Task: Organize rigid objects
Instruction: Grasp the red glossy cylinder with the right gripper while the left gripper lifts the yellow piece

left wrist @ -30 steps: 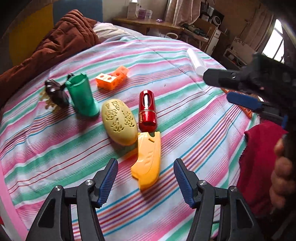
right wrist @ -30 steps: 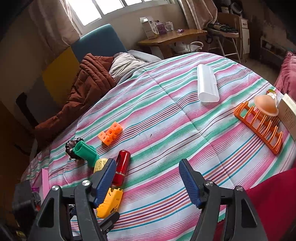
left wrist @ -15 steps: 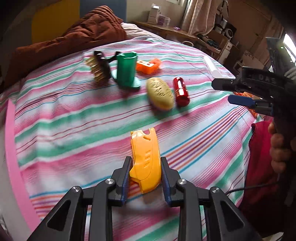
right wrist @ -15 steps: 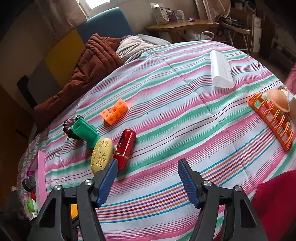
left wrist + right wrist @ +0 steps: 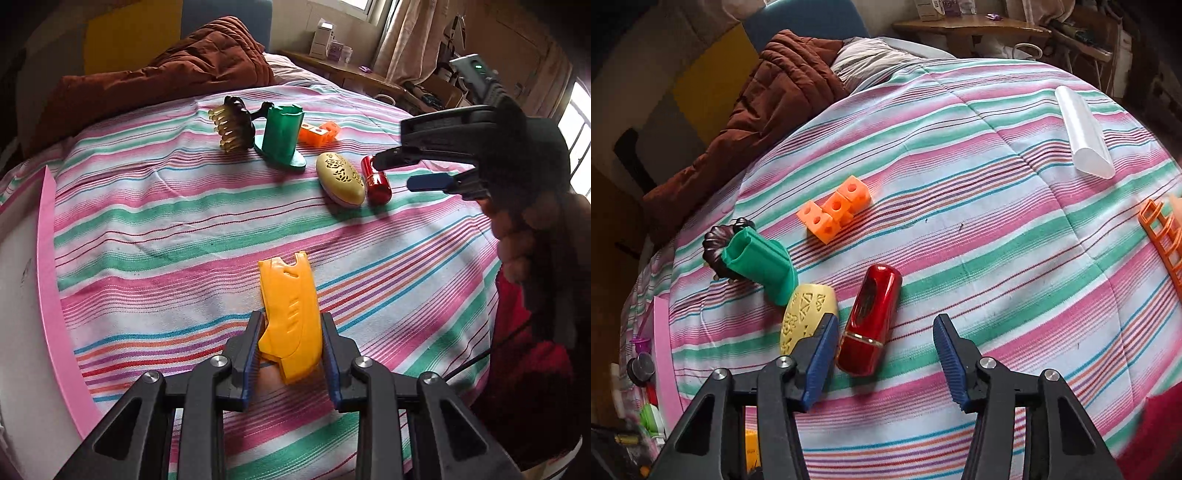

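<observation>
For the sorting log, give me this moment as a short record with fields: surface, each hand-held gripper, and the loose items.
surface: striped bedspread
left hand-held gripper: shut on the yellow plastic piece
right hand-held gripper: jaws closing, pads not yet pressing; the red cylinder lies between them
beside red cylinder: cream oval case, touching it or nearly so
further back: green boot-shaped holder, dark brush, orange cube block
far right: white tube, orange rack

Left wrist view low and close over the striped bedspread (image 5: 155, 206), right wrist view steeper, both sharing red case (image 5: 376, 179) and green boot (image 5: 764, 264)
</observation>
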The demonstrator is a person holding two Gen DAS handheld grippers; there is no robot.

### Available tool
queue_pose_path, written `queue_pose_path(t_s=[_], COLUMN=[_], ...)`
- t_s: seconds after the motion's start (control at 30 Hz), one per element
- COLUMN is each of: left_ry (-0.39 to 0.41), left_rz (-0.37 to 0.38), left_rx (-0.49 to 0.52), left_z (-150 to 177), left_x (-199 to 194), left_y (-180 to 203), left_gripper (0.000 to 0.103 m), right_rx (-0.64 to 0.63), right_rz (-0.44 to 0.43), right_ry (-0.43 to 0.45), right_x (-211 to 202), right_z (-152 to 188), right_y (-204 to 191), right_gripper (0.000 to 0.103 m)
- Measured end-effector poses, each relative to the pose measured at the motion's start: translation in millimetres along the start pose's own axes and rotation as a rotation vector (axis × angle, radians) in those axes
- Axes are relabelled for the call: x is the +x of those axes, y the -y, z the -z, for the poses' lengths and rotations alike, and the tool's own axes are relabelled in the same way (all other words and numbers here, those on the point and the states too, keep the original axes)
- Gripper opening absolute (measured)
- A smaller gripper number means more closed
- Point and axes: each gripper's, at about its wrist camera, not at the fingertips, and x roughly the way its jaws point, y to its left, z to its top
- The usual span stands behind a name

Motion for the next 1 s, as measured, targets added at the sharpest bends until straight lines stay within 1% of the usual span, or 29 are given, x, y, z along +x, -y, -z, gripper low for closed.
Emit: queue_pose_path(t_s=[0.1, 0.13, 0.17, 0.27, 0.4, 0.47, 0.57, 0.8, 1.0], left_ry=[0.003, 0.005, 0.007, 0.008, 0.005, 0.005, 0.006, 0.026, 0.065], left_rz=[0.000, 0.001, 0.003, 0.005, 0.001, -0.010, -0.024, -0.061, -0.088], left_rx=[0.002, 0.003, 0.003, 0.003, -0.005, -0.005, -0.002, -0.007, -0.027], left_z=[0, 0, 0, 1, 2, 3, 8, 15, 18], left_x=[1, 1, 1, -1, -5, -7, -12, -30, -53], left_y=[0, 0, 0, -1, -2, -1, 1, -2, -9], left_gripper=[0.029, 0.029, 0.029, 0.029, 0.029, 0.029, 0.029, 0.029, 0.029], right_rx=[-0.024, -0.053, -0.096, -0.185, -0.361, -0.433, -0.442, -0.474, -0.536], right_rz=[0.016, 0.042, 0.080, 0.065, 0.052, 0.058, 0.050, 0.040, 0.084], right_ry=[-0.046, -0.040, -0.038, -0.064, -0.091, -0.085, -0.064, -0.031, -0.001], right_x=[19, 20, 20, 15, 4, -1, -4, -6, -4], right_z=[-5, -4, -3, 12, 52, 66, 73, 77, 79], right_y=[-7, -10, -15, -21, -30, -33, -30, -28, -38], right_gripper=[0.043, 0.031, 0.027, 0.026, 0.027, 0.027, 0.027, 0.027, 0.027])
